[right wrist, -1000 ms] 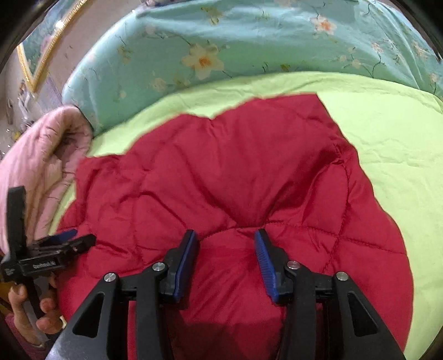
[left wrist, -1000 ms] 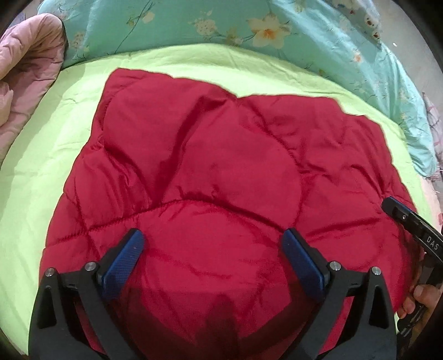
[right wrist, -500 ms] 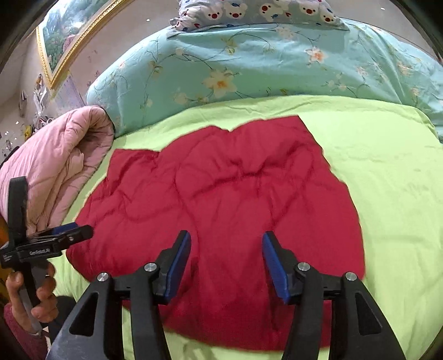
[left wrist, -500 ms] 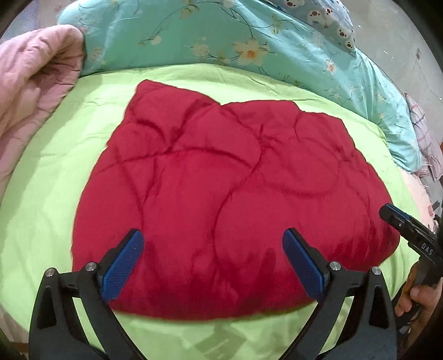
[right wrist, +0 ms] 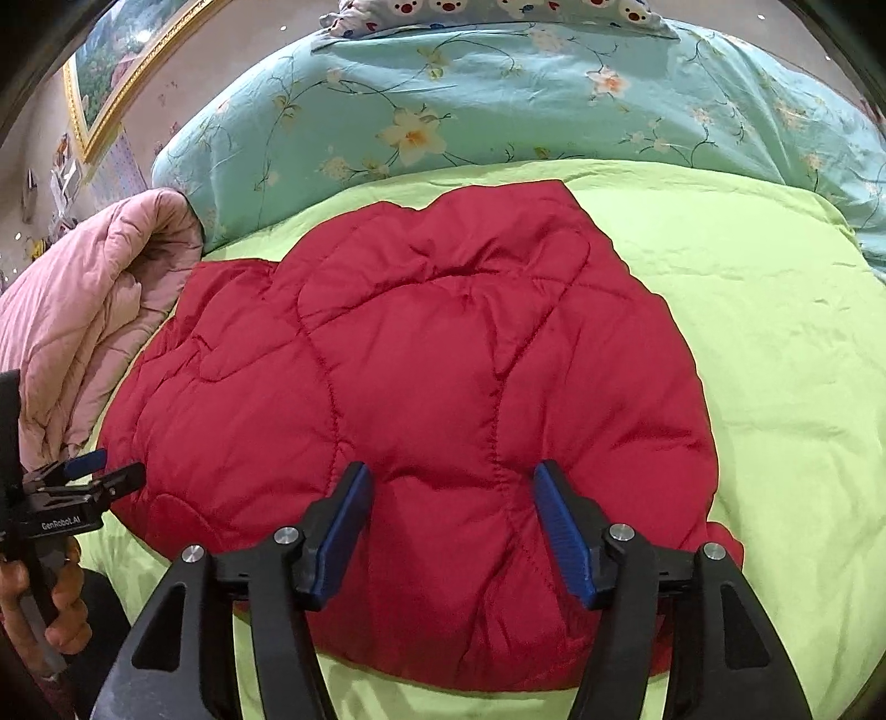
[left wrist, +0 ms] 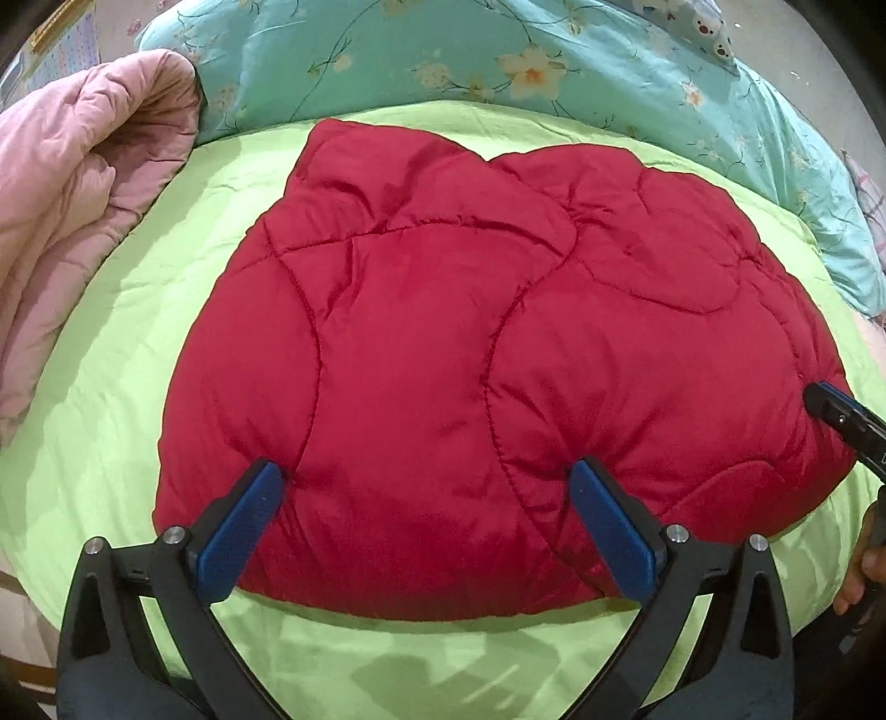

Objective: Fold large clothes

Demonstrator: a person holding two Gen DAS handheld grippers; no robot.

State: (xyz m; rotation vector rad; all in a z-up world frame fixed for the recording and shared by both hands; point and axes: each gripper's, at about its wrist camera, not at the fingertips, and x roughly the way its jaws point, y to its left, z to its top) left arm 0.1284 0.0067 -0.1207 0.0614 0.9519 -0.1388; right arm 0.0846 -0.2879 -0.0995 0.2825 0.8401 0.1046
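A red quilted puffer garment (left wrist: 470, 354) lies folded in a rounded bundle on the lime green bed cover (left wrist: 138, 310); it also shows in the right wrist view (right wrist: 421, 387). My left gripper (left wrist: 426, 487) is open and empty, held over the garment's near edge. My right gripper (right wrist: 448, 498) is open and empty, above the garment's near right part. The left gripper also shows at the left edge of the right wrist view (right wrist: 83, 471), and the right gripper's tip shows at the right edge of the left wrist view (left wrist: 847, 415).
A rolled pink quilt (left wrist: 72, 194) lies left of the garment. A teal floral duvet (right wrist: 498, 94) lies piled behind it, with a bear-print pillow (right wrist: 498, 8) beyond. The lime green cover (right wrist: 775, 332) spreads to the right. A framed picture (right wrist: 127, 66) hangs on the wall.
Both grippers have drawn back and up from the garment, so the whole bundle and the bed's near edge now show. The right gripper's jaws have opened wider. The garment lies still.
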